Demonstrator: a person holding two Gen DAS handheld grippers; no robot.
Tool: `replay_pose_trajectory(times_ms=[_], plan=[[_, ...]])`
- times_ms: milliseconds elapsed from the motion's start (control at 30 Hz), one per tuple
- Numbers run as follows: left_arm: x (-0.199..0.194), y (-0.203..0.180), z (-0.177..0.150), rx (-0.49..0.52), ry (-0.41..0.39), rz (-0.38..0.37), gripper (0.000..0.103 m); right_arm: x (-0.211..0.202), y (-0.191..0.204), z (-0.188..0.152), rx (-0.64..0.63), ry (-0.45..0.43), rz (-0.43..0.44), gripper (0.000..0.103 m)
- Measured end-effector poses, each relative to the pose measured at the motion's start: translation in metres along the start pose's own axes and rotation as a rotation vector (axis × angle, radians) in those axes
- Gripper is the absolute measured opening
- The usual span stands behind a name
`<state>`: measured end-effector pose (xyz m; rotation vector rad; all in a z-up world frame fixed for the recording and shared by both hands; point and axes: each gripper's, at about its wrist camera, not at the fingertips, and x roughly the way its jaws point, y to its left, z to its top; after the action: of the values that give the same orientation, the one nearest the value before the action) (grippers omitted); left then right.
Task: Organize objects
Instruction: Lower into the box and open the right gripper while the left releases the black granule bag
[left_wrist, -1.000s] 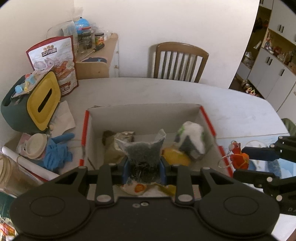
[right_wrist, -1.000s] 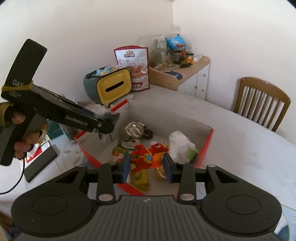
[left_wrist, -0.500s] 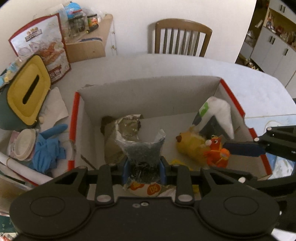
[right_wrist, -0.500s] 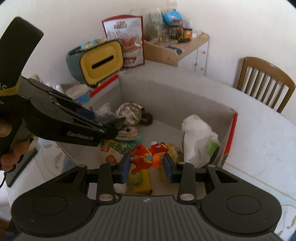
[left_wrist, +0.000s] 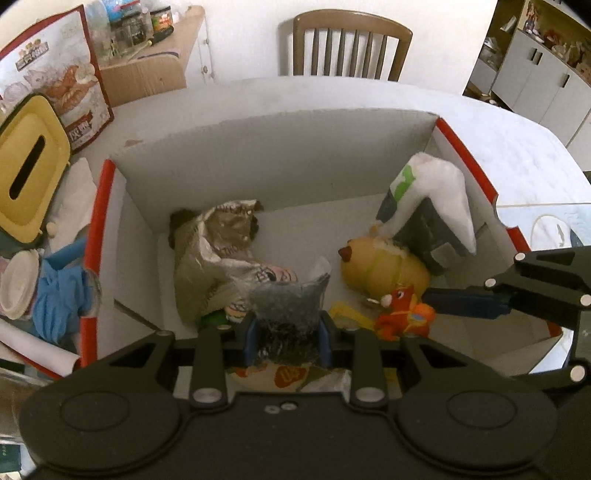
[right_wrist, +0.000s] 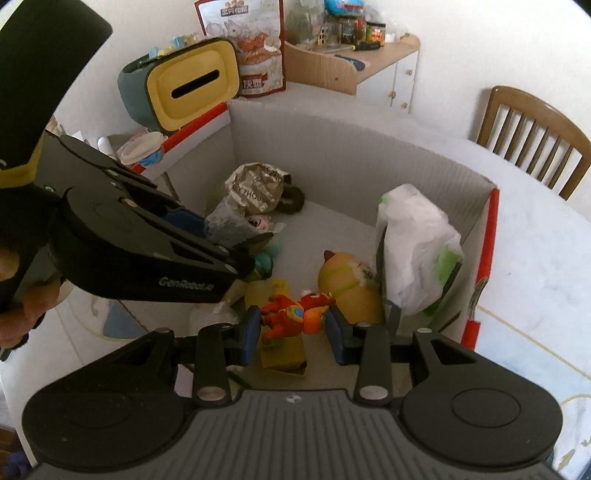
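Observation:
A red-edged cardboard box (left_wrist: 461, 147) (right_wrist: 487, 236) sits open on the white table. My left gripper (left_wrist: 286, 332) (right_wrist: 240, 240) is shut on a clear bag of dark granules (left_wrist: 288, 299) (right_wrist: 229, 225), low over the box's near left side. Reaching in from the right, my right gripper (right_wrist: 293, 328) (left_wrist: 424, 310) is shut on a small red toy figure (right_wrist: 295, 315) (left_wrist: 402, 314), just above the box floor. Beside the toy lies a yellow plush (left_wrist: 380, 262) (right_wrist: 343, 284). A white plastic bag (left_wrist: 432, 192) (right_wrist: 413, 229) and a crumpled silver packet (left_wrist: 218, 240) (right_wrist: 258, 188) also lie inside.
A yellow box (right_wrist: 280, 354) lies under the red toy. Left of the cardboard box stand a yellow-lidded tissue holder (left_wrist: 26, 173) (right_wrist: 188, 81), a snack pouch (left_wrist: 62, 74), a blue glove (left_wrist: 59, 291) and a cup. A wooden chair (left_wrist: 351, 44) and a side cabinet (right_wrist: 369, 66) stand behind the table.
Both grippers have come down into the box, each keeping its load. The right gripper carried the red toy from outside the right rim to beside the yellow plush.

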<state>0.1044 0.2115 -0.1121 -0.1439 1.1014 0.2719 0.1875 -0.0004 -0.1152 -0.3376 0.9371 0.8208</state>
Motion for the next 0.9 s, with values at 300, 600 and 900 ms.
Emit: replay_pose_trajectory(times_ms=[300,600,900], plan=[[-0.001,0.002,-0.007,-0.019,0.004,-0.011,0.031,-0.009,0.004,-0.002,0.016,-0.023,0.004,0.039],[-0.031,0.003,-0.012,-0.039,-0.057,-0.06,0.034,-0.048,-0.001,-0.008,0.049,-0.099,0.004,0.044],[-0.073,0.001,-0.021,-0.03,-0.142,-0.09,0.037,-0.095,-0.008,-0.015,0.094,-0.198,0.003,0.05]])
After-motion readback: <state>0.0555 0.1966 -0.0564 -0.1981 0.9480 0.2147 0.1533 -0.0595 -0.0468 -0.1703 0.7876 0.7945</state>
